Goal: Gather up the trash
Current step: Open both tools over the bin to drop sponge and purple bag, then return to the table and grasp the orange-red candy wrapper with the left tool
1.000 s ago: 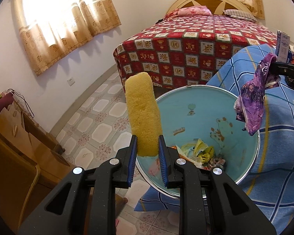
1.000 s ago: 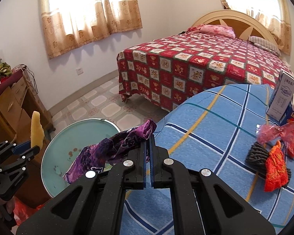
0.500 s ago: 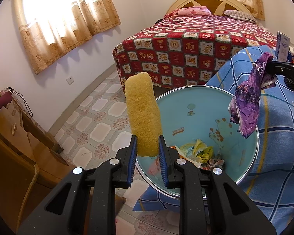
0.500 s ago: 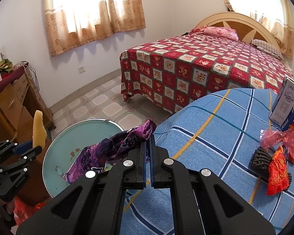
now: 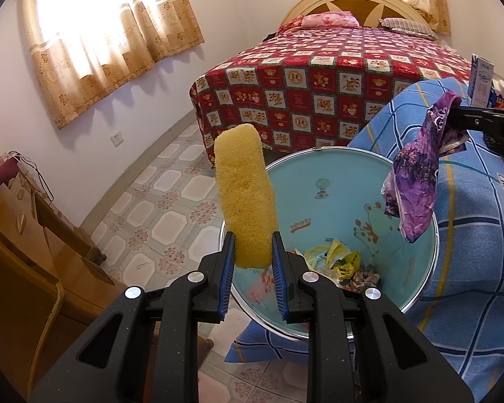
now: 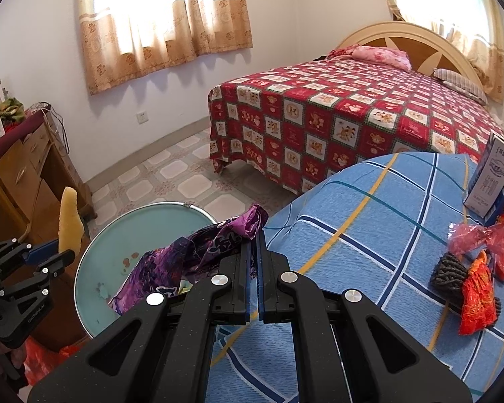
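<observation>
My left gripper point(image 5: 252, 245) is shut on a yellow sponge point(image 5: 244, 194) held upright at the near left rim of the light blue trash bin point(image 5: 322, 168). The bin holds crumpled wrappers point(image 5: 336, 262). My right gripper point(image 6: 254, 238) is shut on a purple wrapper point(image 6: 198, 255), which hangs over the bin's right edge point(image 5: 416, 184). The sponge point(image 6: 70, 221) and left gripper point(image 6: 47, 252) also show in the right wrist view, beside the bin point(image 6: 117, 235).
A blue checked cloth point(image 6: 369, 235) covers the table beside the bin. On it lie red wrappers point(image 6: 477, 299), a dark scrubber point(image 6: 448, 272) and a white carton point(image 6: 492, 178). A bed with a red quilt point(image 5: 336, 77) stands behind. A wooden dresser point(image 5: 20, 262) stands left.
The right gripper has carried the purple wrapper a little further over the bin. The left gripper holds the sponge almost still.
</observation>
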